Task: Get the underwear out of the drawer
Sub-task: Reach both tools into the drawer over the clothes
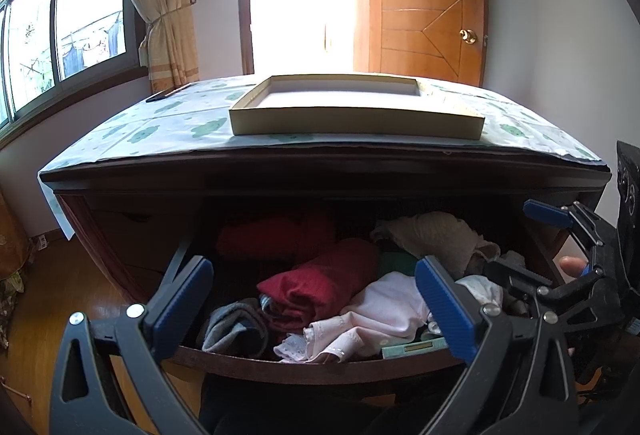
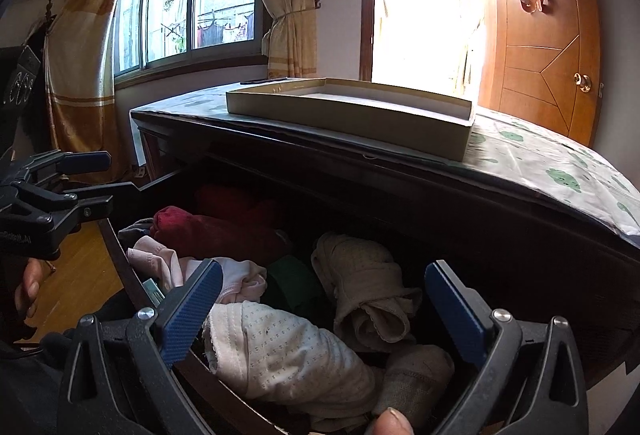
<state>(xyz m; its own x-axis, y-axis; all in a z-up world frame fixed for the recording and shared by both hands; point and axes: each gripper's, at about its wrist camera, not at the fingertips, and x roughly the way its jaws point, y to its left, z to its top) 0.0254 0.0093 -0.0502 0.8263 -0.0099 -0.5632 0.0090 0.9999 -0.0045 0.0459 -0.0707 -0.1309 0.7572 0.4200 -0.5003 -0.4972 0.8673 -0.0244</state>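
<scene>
The dark wooden drawer (image 1: 304, 367) stands pulled open, full of folded clothes. In the left wrist view I see a dark red garment (image 1: 320, 287), pale pink underwear (image 1: 368, 319) at the front and a beige piece (image 1: 436, 235) at the back right. My left gripper (image 1: 316, 299) is open and empty just above the drawer's front. In the right wrist view a white dotted pair of underwear (image 2: 288, 351) and a rolled beige garment (image 2: 368, 295) lie between the jaws of my right gripper (image 2: 324, 303), which is open and empty. The right gripper also shows in the left wrist view (image 1: 516, 239).
A shallow beige cardboard tray (image 1: 356, 123) sits on the dresser top, which is covered by a cloth with green prints (image 1: 160, 131). A wooden door (image 1: 428, 3) and a curtained window (image 1: 80, 19) stand behind. Wooden floor (image 1: 52, 315) lies to the left.
</scene>
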